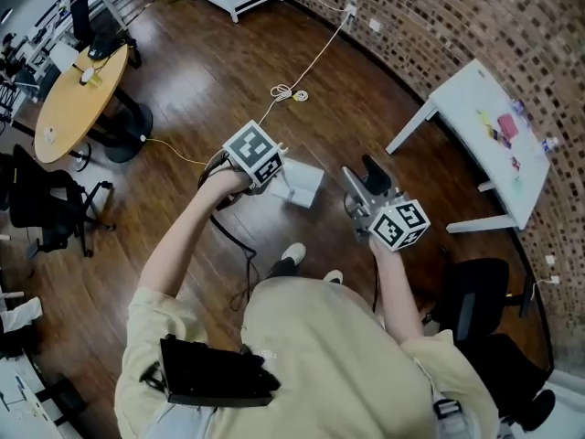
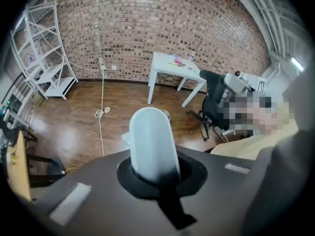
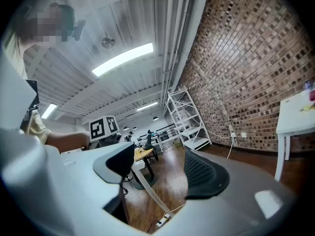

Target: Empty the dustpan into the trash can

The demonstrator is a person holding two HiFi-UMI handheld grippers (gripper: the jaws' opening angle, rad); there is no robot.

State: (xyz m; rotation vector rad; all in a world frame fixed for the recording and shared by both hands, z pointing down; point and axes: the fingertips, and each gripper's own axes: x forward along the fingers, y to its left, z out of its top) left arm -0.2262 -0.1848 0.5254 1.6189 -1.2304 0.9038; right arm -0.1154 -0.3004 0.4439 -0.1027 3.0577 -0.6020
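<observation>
We see the left gripper (image 2: 154,177) with fingers clamped on the handle (image 2: 151,141) of the white dustpan (image 1: 303,185), pan held above the wooden floor (image 1: 210,85) mid-frame, right gripper (image 3: 158,175) just right of it, fingers apart, gripping nothing.

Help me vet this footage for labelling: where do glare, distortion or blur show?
Head view: wide-angle bends the brick wall into an arc, lighting even. Left gripper view: fisheye, black corners, sheen on the floor, the dustpan handle close and soft. Right gripper view: ceiling light blown out, corners dark.
</observation>
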